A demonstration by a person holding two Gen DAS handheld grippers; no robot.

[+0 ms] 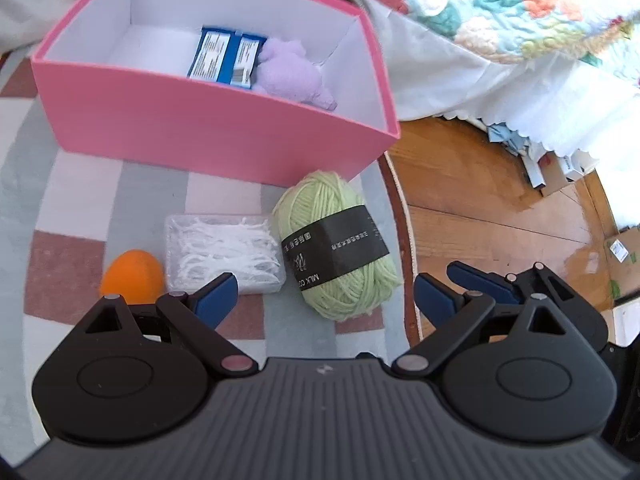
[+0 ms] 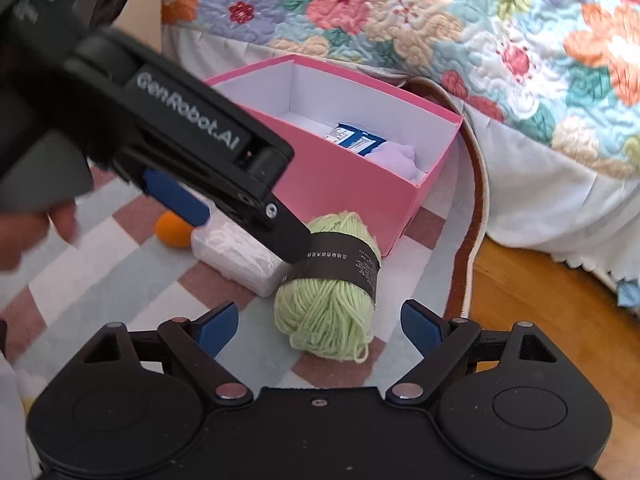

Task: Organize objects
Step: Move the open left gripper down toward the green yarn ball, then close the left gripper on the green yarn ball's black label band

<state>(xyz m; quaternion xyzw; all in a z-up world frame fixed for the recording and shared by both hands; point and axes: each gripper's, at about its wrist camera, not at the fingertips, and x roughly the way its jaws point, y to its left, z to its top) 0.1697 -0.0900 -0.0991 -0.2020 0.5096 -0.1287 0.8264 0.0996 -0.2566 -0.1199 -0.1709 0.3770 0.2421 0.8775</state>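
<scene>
Both hand-held grippers, left and right, are hovering open over green yarn; blue packets and plush already sitting boxed, upper frame.

We look down on a checked rug. The left gripper has its jaws wide apart, nothing between them. Ahead: green yarn ball, clear box of white strands just beside it, orange ball. The pink box holds blue packets and a purple plush.
</scene>
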